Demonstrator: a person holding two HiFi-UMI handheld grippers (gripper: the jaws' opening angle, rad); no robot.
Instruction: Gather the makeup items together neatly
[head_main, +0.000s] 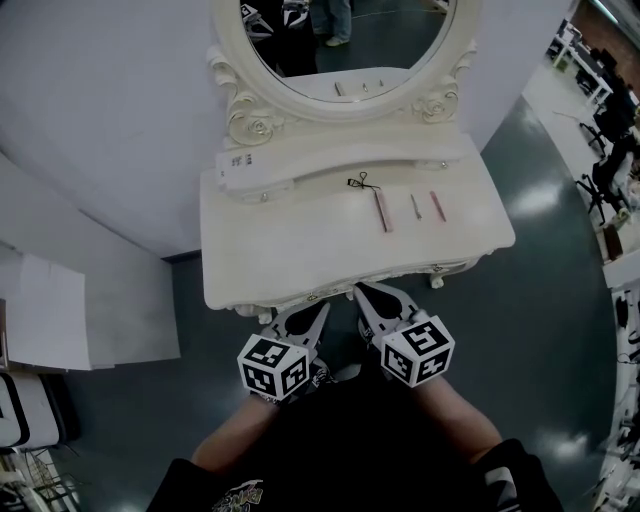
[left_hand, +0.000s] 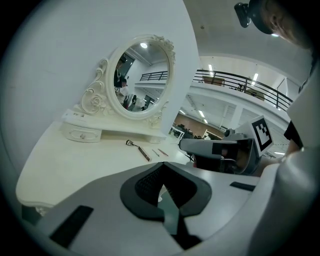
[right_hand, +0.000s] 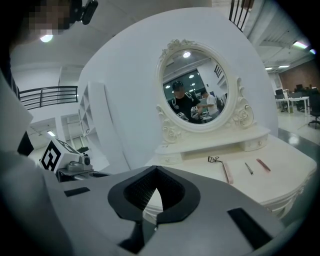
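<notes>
Against a curved white wall (head_main: 100, 120) stands a cream dressing table (head_main: 280, 240) with an ornate oval mirror (head_main: 350, 40), on a dark grey-green floor (head_main: 540, 280). Office desks and chairs (head_main: 600, 100) show at the far right. Three makeup items lie in a loose row on the right half of the tabletop, toward the mirror, each apart from the next. Leftmost is an eyelash curler (head_main: 381, 208) with a black wire head and a long pink handle. A thin grey stick (head_main: 415, 206) lies in the middle, and a slim red-pink pencil (head_main: 436, 205) on the right. All three are well apart from both claws, which sit side by side at the table's front edge, close to the person's body. The right gripper (head_main: 368, 292) is the nearer to them, with the items ahead of it and slightly to its right. The left gripper (head_main: 312, 310) is just beside it, further from the row. Both claws have their jaws pressed together with nothing between them. Whether their tips touch the table edge cannot be told.
</notes>
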